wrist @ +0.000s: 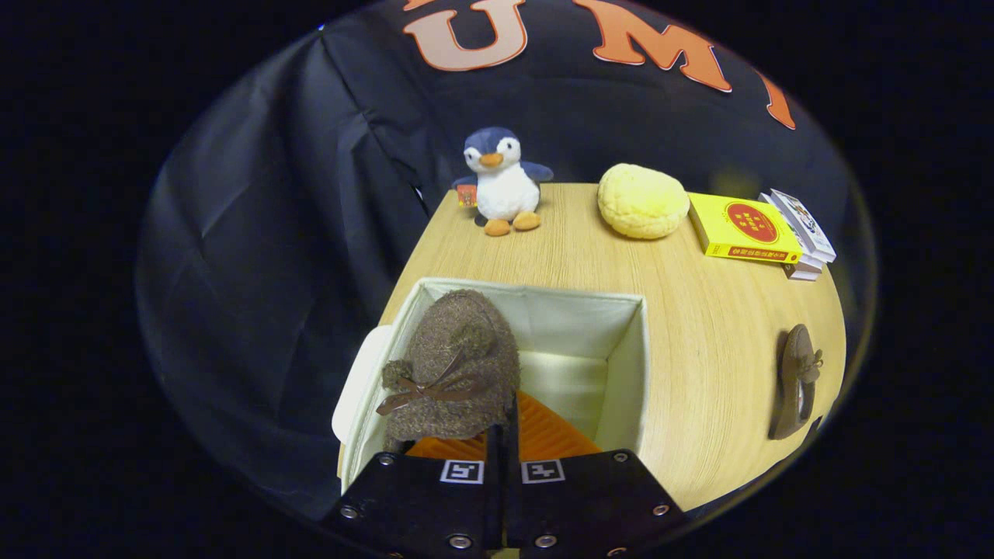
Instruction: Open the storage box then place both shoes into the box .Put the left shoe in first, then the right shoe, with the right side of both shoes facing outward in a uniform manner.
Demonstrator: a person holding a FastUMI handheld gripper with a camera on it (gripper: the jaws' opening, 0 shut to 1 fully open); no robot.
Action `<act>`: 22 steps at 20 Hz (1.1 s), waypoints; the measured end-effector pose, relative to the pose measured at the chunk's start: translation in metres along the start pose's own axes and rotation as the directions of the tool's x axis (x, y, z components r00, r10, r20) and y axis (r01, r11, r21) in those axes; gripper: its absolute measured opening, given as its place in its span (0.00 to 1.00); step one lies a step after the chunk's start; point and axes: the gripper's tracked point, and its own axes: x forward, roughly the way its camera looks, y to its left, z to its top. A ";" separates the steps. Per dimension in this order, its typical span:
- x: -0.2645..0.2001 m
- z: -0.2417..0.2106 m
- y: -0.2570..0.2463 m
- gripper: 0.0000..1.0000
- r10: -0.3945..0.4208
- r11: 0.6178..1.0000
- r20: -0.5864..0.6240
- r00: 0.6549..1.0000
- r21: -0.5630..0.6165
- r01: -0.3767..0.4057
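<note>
A brown fuzzy shoe with a small bow hangs upright over the left part of the open white storage box. My gripper is shut on the shoe's rim, with the jaws nearly together. The shoe's lower part sits inside the box opening, against the left wall. The box's pale floor shows to the right of the shoe. The second brown shoe lies on its side on the wooden table, well to the right of the box.
The white box lid hangs at the box's left outer side. Beyond the box stand a plush penguin, a yellow bun-shaped cushion, a yellow book and a small stack of boxes. The table's left edge runs close beside the box.
</note>
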 end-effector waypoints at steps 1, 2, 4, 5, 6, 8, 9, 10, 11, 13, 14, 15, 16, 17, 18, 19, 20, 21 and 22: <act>0.008 -0.007 0.004 0.03 -0.011 1.000 -0.028 1.000 0.010 0.011; 0.014 -0.012 0.008 0.03 -0.016 1.000 -0.048 0.999 0.017 0.017; 0.021 -0.017 0.010 0.04 -0.048 0.999 -0.061 0.997 0.010 0.048; 0.025 -0.021 0.013 0.04 -0.059 0.998 -0.075 0.995 0.001 0.059; 0.030 -0.027 0.013 0.05 -0.072 0.997 -0.091 0.993 -0.011 0.071; 0.037 -0.047 0.024 0.10 -0.052 0.999 -0.166 0.985 -0.018 0.050; 0.038 -0.056 0.031 0.14 -0.025 1.000 -0.205 0.978 -0.017 0.022; 0.039 -0.064 0.037 0.21 0.008 1.000 -0.234 0.972 -0.014 -0.012; 0.036 -0.071 0.038 0.23 0.013 1.000 -0.261 0.965 -0.024 -0.020; 0.030 -0.078 0.039 0.26 0.046 0.997 -0.282 0.958 -0.042 -0.060; 0.022 -0.080 0.043 0.30 0.083 0.995 -0.291 0.953 -0.031 -0.096; 0.014 -0.081 0.048 0.34 0.122 0.991 -0.297 0.947 -0.016 -0.132; 0.005 -0.080 0.051 0.36 0.153 0.987 -0.295 0.943 -0.006 -0.162; -0.004 -0.076 0.055 0.39 0.186 0.981 -0.283 0.941 -0.005 -0.195; -0.013 -0.071 0.057 0.39 0.215 0.974 -0.267 0.940 -0.013 -0.226; -0.022 -0.066 0.059 0.43 0.246 0.966 -0.246 0.938 -0.023 -0.259; -0.030 -0.061 0.060 0.46 0.277 0.956 -0.221 0.935 -0.030 -0.291; -0.039 -0.055 0.059 0.50 0.308 0.947 -0.194 0.932 -0.034 -0.320; -0.046 -0.048 0.053 0.59 0.325 0.940 -0.162 0.932 -0.052 -0.337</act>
